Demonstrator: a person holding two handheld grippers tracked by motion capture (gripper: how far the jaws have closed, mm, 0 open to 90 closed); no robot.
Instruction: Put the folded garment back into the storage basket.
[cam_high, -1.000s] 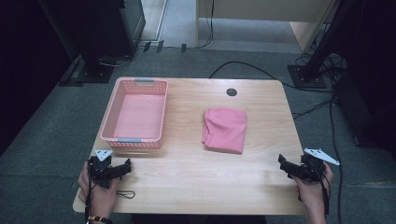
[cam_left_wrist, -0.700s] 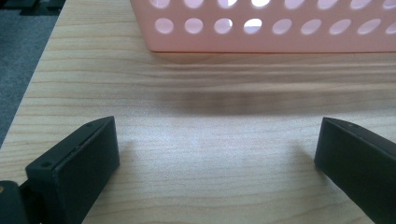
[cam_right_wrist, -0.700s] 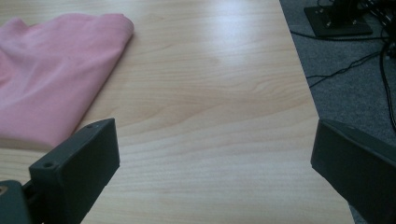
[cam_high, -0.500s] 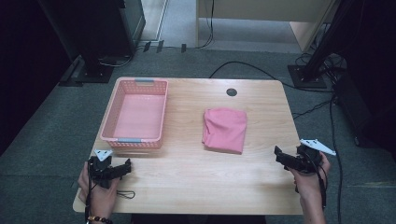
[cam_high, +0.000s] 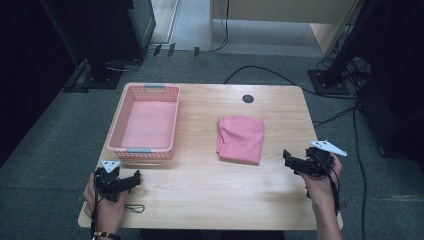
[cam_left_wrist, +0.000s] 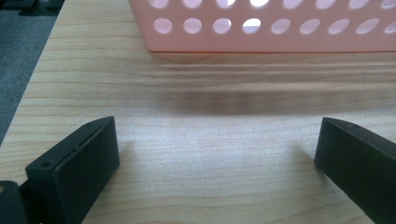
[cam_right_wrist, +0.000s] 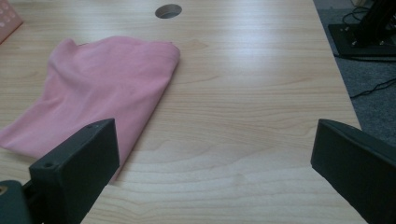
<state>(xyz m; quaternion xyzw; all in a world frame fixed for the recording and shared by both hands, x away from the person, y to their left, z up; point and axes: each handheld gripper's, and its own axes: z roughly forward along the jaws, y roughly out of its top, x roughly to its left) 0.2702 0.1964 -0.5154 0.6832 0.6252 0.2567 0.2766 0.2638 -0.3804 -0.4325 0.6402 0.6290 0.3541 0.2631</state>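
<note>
Holding: a person's right hand (cam_high: 320, 182) carries the right gripper (cam_high: 289, 161), its jaws spread wide with nothing between them; it hovers over the table's right part, near the right edge.
Cloth look: the pink cloth (cam_high: 241, 139) is folded into a rough rectangle, soft and matte, with a rounded bulge at one far corner and slight creases.
Cloth place: it lies flat on the wooden table (cam_high: 210, 200) just ahead and to the left of the right gripper; in the right gripper view the cloth (cam_right_wrist: 98, 88) reaches down to that gripper's left jaw, and whether the two touch I cannot tell.
Room by the right gripper: bare wood lies ahead of it and between its jaws; the table's right edge and the grey floor run close on its right.
Cable hole: a round grommet hole (cam_high: 248, 99) sits beyond the cloth, near the far edge.
Left gripper: the left gripper (cam_high: 135, 179) is held low over the near left corner, jaws wide apart and empty.
Basket: a pink plastic basket (cam_high: 120, 135) with a perforated wall (cam_left_wrist: 261, 28) stands just ahead of the left gripper, a strip of bare wood between them.
Basket to cloth: well apart, open wood between.
</note>
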